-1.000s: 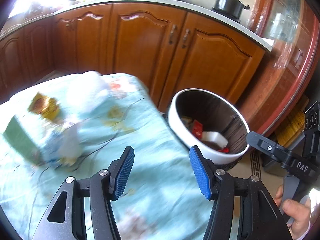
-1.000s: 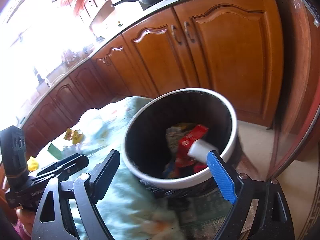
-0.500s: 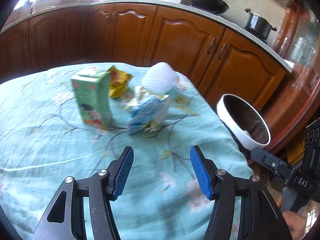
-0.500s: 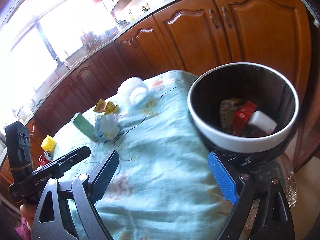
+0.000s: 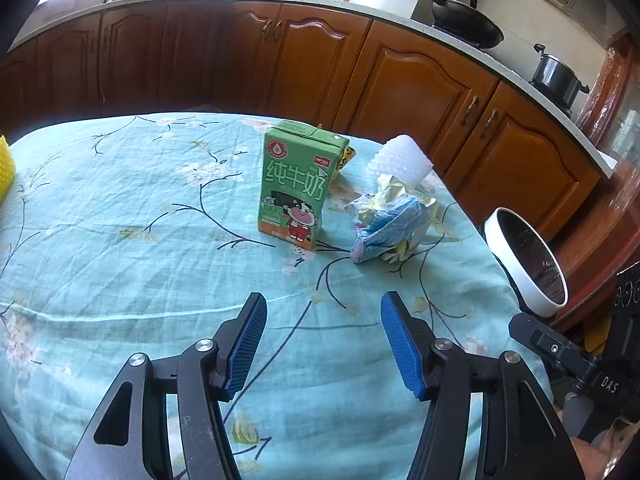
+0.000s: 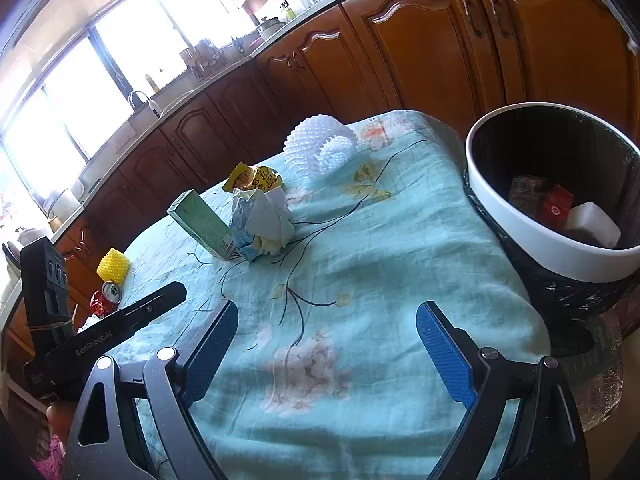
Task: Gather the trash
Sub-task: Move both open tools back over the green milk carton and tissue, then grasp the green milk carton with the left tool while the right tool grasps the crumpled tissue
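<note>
A green milk carton (image 5: 296, 184) (image 6: 202, 224) stands upright on the table's turquoise floral cloth (image 5: 120, 240). Right of it lies a crumpled blue and white wrapper (image 5: 390, 222) (image 6: 262, 222), with a white foam net (image 5: 400, 158) (image 6: 320, 146) and a yellow snack bag (image 6: 254, 178) behind. The white-rimmed trash bin (image 5: 528, 260) (image 6: 560, 200) stands off the table's right edge and holds red and white packaging. My left gripper (image 5: 322, 336) hovers open over the cloth, short of the carton. My right gripper (image 6: 326, 348) is open wide, nothing in it, the bin to its right.
A yellow foam net (image 6: 113, 266) and a crushed red can (image 6: 106, 296) lie at the table's left part. Brown kitchen cabinets (image 5: 400, 80) run behind the table, with a wok (image 5: 468, 24) and a pot (image 5: 556, 76) on the counter.
Both grippers have swung left, away from the bin and over the table. The carton, wrapper and foam net now sit ahead of the left gripper, and the bin has slid to the right of both views.
</note>
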The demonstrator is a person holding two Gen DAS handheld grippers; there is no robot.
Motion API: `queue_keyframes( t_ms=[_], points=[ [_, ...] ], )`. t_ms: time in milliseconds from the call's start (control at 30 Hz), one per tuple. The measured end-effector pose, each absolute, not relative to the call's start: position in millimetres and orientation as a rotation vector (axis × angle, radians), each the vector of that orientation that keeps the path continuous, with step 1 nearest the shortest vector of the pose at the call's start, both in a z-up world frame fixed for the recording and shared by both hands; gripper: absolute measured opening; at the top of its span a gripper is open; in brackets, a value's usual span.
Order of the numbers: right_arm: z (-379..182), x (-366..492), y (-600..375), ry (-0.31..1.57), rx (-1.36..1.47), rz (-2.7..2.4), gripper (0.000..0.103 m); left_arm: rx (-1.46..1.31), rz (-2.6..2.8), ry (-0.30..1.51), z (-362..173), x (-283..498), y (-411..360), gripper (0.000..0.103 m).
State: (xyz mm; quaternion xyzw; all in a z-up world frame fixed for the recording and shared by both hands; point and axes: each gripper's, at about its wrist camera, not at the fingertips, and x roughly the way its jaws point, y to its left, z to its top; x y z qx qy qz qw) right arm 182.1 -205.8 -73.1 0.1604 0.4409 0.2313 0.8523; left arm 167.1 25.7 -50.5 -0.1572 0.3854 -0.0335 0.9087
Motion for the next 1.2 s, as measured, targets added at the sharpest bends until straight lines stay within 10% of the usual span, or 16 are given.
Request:
queue_keyframes(
  t_ms=[533, 833, 1067, 1200],
  points=[
    [-73.0, 224.6, -166.8, 0.928, 0.372, 0.545, 0.090, -0.277, -0.074, 0.778, -46.4, 207.5, 45.9, 0.064],
    [-85.0, 261.3, -141.3, 0.959, 0.378, 0.576, 0.065, -0.282, -0.087, 0.785, -56.7, 245.2, 45.4, 0.065],
    [-84.3, 265.8, -132.5, 0.952, 0.340, 0.603, 0.004, -0.254, -0.110, 0.776, -65.8, 266.5, 38.2, 0.047],
    [-81.0, 258.5, -138.9, 0.943, 0.324, 0.594, 0.001, -0.227, -0.118, 0.757, -66.3, 263.6, 32.5, 0.045]
  ],
)
